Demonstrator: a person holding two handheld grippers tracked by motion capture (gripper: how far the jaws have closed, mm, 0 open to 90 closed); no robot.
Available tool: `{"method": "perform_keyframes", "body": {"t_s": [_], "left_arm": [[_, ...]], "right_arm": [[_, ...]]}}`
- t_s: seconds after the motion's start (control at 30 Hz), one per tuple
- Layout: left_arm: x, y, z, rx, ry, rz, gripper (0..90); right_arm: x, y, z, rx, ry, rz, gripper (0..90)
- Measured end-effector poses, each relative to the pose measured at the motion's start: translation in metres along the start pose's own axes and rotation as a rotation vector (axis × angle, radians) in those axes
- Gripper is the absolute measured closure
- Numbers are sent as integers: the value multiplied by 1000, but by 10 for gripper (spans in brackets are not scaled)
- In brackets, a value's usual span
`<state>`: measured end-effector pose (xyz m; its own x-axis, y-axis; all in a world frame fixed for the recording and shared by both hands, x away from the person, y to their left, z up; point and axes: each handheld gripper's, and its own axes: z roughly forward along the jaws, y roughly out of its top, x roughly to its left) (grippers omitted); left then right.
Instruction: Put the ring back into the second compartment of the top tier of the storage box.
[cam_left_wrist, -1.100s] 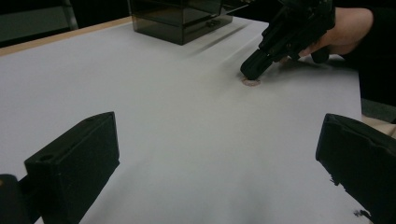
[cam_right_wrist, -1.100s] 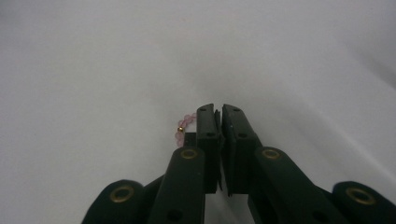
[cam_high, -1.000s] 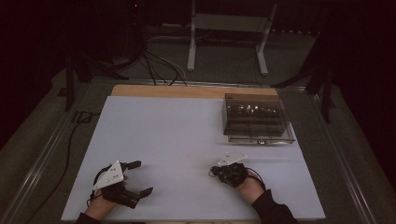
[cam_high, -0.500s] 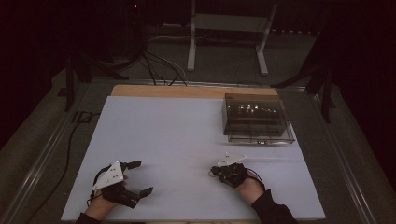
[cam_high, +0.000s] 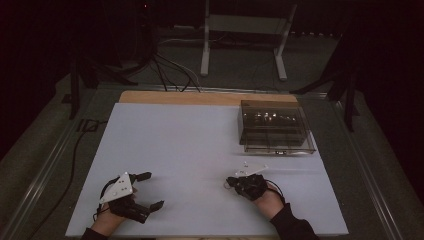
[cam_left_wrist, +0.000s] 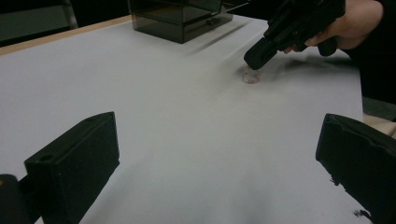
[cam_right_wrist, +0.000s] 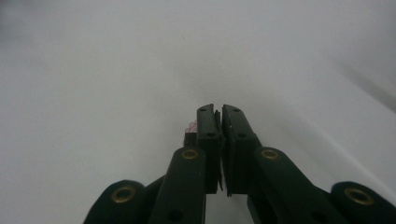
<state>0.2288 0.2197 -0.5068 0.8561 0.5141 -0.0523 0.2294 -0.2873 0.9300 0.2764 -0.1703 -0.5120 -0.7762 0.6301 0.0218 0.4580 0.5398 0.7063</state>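
A small, pale pinkish ring-like thing (cam_left_wrist: 252, 76) lies on the white surface (cam_high: 190, 145), well in front of the smoked plastic box (cam_high: 274, 125); it is too small and dim to make out clearly. In the right gripper view it is mostly hidden behind the closed jaws, with a pink sliver (cam_right_wrist: 191, 127) showing beside them. Your right tool (cam_high: 233, 183) has its jaws pressed together, tips down on the surface right at that thing; whether they pinch it cannot be told. Your right hand (cam_high: 270, 200) is cut off by the bottom edge. Your left tool (cam_high: 150, 190) rests well to the left of the box, nearer you, its jaws spread wide with nothing between them. Bare surface stretches from the box to the far left edge.
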Motion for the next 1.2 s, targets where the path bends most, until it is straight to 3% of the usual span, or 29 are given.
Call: {"method": "perform_keyframes", "body": {"t_s": [0.77,1.2], "left_arm": [[1,0,1,1,-6,-6,7],[1,0,1,0,-6,-5,6]], "right_arm": [[3,8,-16,-37,-6,-8,883],[7,15,-25,-53,21,-15,882]]}}
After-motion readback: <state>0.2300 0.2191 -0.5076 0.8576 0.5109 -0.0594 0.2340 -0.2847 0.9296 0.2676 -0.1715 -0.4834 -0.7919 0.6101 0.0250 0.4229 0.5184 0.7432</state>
